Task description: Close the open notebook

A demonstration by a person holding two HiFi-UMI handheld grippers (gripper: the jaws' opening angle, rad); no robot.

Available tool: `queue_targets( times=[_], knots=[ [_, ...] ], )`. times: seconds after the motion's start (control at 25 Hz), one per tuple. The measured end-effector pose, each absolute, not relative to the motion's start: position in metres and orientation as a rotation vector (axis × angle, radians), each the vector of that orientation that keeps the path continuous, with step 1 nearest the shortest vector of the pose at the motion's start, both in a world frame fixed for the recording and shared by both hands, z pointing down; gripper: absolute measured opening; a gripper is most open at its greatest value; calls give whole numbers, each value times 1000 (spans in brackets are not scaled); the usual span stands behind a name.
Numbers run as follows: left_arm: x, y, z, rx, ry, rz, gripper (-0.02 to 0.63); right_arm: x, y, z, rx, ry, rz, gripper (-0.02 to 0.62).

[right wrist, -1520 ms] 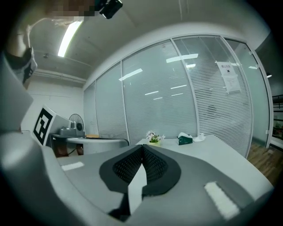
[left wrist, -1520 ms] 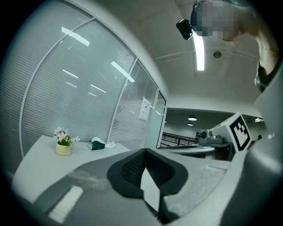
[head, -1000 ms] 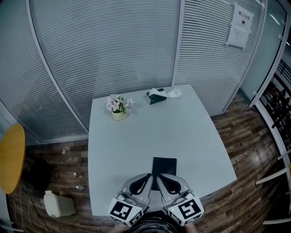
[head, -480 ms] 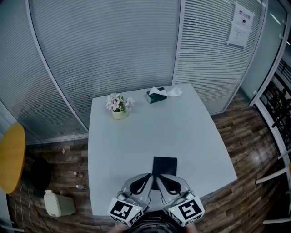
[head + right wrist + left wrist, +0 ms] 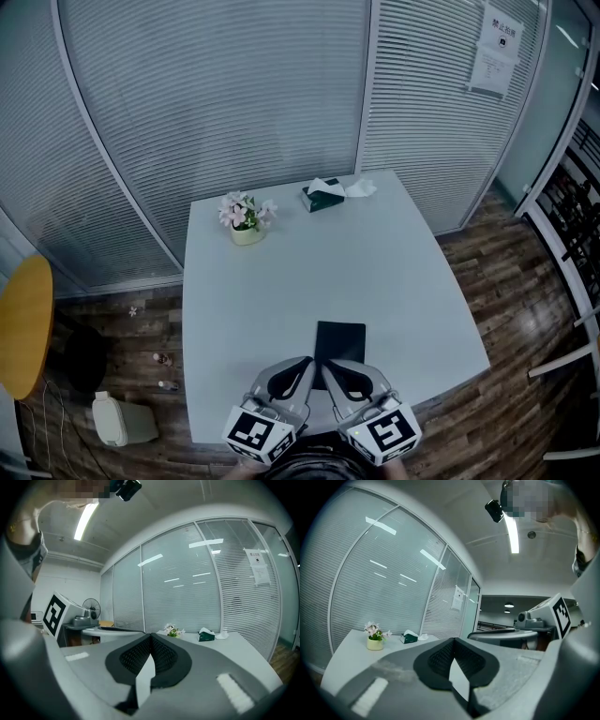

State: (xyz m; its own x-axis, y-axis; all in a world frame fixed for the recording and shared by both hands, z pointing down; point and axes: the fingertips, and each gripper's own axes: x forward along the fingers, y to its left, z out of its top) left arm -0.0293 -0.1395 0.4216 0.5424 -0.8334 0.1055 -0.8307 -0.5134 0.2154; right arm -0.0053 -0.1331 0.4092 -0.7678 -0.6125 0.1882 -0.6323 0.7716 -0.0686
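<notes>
At the table's (image 5: 281,281) near edge, centre: notebook (image 5: 339,339) lies flat, only a dark cover showing, no pages visible, reads as closed. Its near end sits under the tips of both tools in the head view, can't tell whether they touch it. Left gripper (image 5: 310,361) and right gripper (image 5: 326,362) are side by side over that same near edge, tips angled in toward each other, marker cubes off the table toward the person. Left gripper view: left gripper (image 5: 453,641) has its jaws pinched together at the tips, nothing between the pads, just a sliver of white tabletop visible through the gap lower down. Right gripper view: right gripper (image 5: 150,636) is the same, tips meeting, empty, with pale tabletop showing behind the pads. Neither gripper view shows the notebook. At the table's far left corner: flower pot (image 5: 246,223) with pale pink blooms, upright. At the far edge, right of centre: dark green tissue box (image 5: 323,197) with a tissue sticking out, plus a loose white tissue (image 5: 360,190) just beside it. Beyond the table's far side: glass partition with blinds (image 5: 216,103), and a paper notice (image 5: 494,52) at upper right. Left of the table, on the wood floor: small bin (image 5: 120,420) and the edge of a yellow round tabletop (image 5: 19,323).
</notes>
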Motion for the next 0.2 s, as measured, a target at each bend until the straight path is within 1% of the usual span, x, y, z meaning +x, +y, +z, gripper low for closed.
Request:
queue_targets(
  times=[0.2],
  knots=[
    [-28,-140,422,2552,-1397,-20,5,-3,-134,410,991,-2808,188,-2]
  ],
)
